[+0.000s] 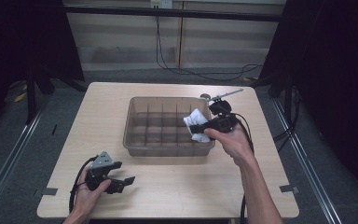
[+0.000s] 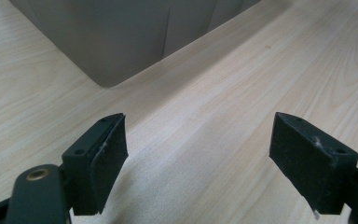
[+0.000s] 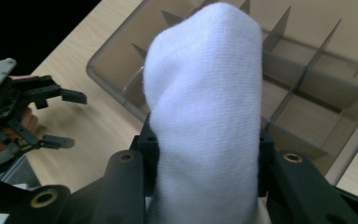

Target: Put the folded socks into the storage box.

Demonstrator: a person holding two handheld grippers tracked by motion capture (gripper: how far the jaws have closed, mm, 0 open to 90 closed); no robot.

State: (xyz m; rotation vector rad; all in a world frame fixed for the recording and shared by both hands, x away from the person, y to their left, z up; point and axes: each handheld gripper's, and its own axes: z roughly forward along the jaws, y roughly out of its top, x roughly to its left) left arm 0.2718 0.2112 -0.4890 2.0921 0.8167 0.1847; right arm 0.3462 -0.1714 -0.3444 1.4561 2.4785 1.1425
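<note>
A rolled white cloth [image 1: 196, 123] is clamped between the jaws of my right gripper [image 1: 200, 127], which hovers over the right end of a smoky plastic divider bin [image 1: 135, 144]. In the right gripper view the cloth [image 3: 205, 107] bulges up between the two black jaws, above the bin's compartments [image 3: 303, 93]. My left gripper [image 1: 125, 183] rests low on the table near the front left, jaws apart with nothing between them. The left gripper view looks past its wide-spread fingertips [image 2: 100, 154] at bare wood and the bin's near corner [image 2: 107, 46].
The wooden table [image 1: 177, 186] has free surface in front of the bin and at both sides. A small metal rod on a stand [image 1: 221, 95] sits behind the bin's right corner. Cables trail from both grippers. Dark floor surrounds the table.
</note>
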